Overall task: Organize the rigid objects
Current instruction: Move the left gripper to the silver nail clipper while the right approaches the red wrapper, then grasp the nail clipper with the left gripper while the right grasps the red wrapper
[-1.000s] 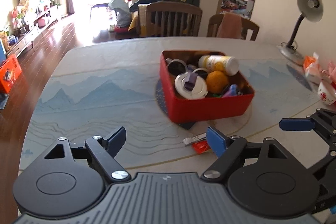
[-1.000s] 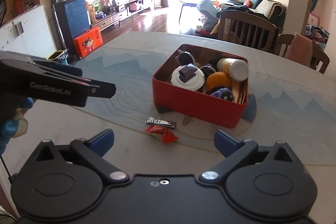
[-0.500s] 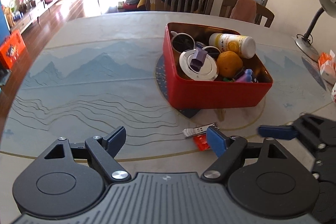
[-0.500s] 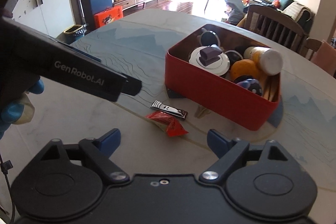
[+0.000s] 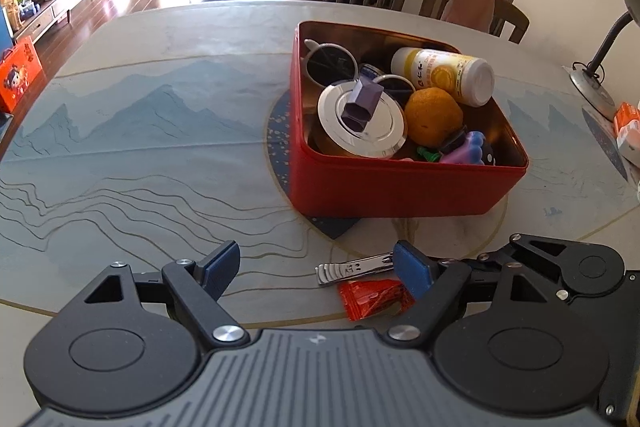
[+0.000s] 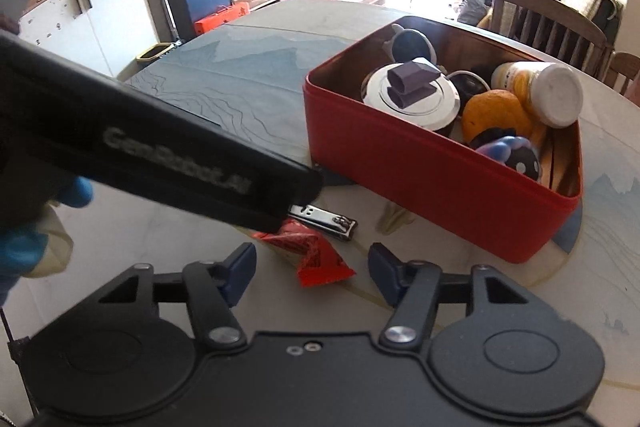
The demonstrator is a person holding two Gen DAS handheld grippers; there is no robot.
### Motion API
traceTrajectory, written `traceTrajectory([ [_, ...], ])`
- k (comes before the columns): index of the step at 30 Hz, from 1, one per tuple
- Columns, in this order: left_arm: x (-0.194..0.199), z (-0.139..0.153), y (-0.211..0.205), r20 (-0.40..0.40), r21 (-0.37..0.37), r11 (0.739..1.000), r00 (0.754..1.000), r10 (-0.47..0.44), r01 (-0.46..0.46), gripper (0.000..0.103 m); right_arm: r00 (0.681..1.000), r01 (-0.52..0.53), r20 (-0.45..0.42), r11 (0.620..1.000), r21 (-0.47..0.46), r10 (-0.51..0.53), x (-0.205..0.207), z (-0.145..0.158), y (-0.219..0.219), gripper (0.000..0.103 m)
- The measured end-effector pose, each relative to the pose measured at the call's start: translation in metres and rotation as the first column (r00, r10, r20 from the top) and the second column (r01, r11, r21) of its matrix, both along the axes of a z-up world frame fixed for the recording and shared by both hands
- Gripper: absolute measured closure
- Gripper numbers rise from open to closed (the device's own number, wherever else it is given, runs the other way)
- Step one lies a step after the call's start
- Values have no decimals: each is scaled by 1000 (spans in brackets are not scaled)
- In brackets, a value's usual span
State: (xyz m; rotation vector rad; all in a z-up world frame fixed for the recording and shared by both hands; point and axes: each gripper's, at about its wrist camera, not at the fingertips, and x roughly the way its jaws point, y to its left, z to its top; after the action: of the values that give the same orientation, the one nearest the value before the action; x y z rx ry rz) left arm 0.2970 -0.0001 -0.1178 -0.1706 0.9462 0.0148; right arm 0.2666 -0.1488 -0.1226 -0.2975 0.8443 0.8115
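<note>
Nail clipper (image 5: 354, 269) beside red packet (image 6: 318, 253) — outside tin (image 5: 400, 187).

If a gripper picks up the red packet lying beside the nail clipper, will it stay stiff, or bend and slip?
The red packet looks crinkled and thin, so it will probably bend, not stay stiff. Its foil-like surface seems glossy, so it may slip between the pads. It lies flat on the table, touching the nail clipper, so a low pinch might nudge that as well.

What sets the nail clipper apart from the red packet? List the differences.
The nail clipper is shiny metal, long and stiff; the red packet is crinkled, matte wrapper. The nail clipper lies nearer the red tin; the red packet nearer the cameras. Both lie on the table, outside the tin.
</note>
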Motion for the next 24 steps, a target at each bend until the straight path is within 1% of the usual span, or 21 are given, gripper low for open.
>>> traceTrajectory([
  [2,2,-2,-2,-6,-1,1000,1000,3,-3,19,1000,-10,14,1000,-4,10,-4,1,-1,48],
  [4,4,-4,-3,-11,1,1000,1000,3,-3,19,1000,-16,27,1000,-13,16,-5,2,0,58],
  [6,6,-6,-5,-12,0,1000,1000,0,0,19,999,-16,47,999,-31,18,-8,2,-1,65],
  [8,7,-8,-7,-13,-4,1000,1000,-2,2,19,998,-17,57,999,-35,19,-10,3,-3,70],
  [9,8,-9,-8,-13,-6,1000,1000,-4,4,19,998,-16,62,999,-38,19,-11,4,-5,75],
  [12,10,-12,-11,-16,-7,1000,1000,-10,10,19,997,-24,76,999,-49,27,-13,4,-8,78],
  [15,11,-14,-14,-16,-11,1000,1000,-15,14,19,996,-19,84,998,-57,23,-15,5,-15,79],
  [20,11,-18,-19,-19,-8,1000,1000,-21,21,19,996,19,92,998,-61,-14,-16,6,-40,79],
  [24,10,-24,-25,-27,2,1000,1000,-10,10,19,994,64,92,996,-67,-58,-13,6,-57,80],
])
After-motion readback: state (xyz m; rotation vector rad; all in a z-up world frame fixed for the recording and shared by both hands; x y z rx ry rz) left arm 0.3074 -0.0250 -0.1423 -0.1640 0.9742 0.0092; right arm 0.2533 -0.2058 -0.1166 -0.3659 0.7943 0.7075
